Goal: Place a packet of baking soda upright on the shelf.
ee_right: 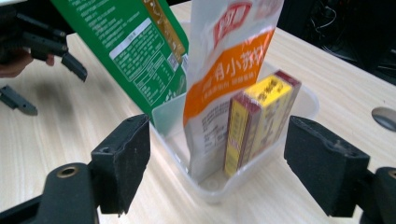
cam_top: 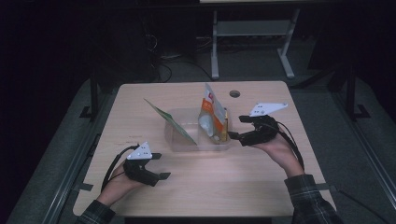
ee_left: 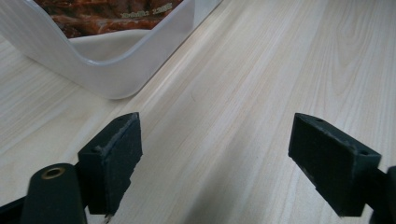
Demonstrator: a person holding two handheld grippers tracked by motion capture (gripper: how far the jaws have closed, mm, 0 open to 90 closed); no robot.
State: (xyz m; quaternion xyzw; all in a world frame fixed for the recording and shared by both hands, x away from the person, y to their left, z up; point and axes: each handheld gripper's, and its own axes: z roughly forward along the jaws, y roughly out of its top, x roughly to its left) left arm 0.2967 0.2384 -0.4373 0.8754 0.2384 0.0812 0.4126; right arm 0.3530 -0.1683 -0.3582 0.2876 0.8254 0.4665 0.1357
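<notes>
While your right claw [cam_top: 236, 127] sits just beside the right end of the clear plastic bin [cam_top: 180, 140], its jaws stand wide apart and grip nothing. In the right gripper view they frame that end of the bin without touching it. Inside the bin, at that near end, a yellow-and-maroon box [ee_right: 259, 121] stands upright on its short edge. Right beside it, toward the middle of the bin, stands an orange-and-white snack pouch [ee_right: 229, 70], upright and rising well above the rim (its top is cut off by the frame in the right gripper view). A green packet [ee_right: 135, 51] leans at the far end of the bin, tilted outward over the rim; in the high view it slants up and away from the bin's left end.

Your left claw [cam_top: 161, 165] rests low over the tabletop [cam_top: 224, 186], well apart from the bin on its near left side. It is released too, with bare wood grain between the pads [ee_left: 114, 158]. From the left gripper view, a rounded corner of the bin shows just ahead, with printed packaging visible through its wall.
</notes>
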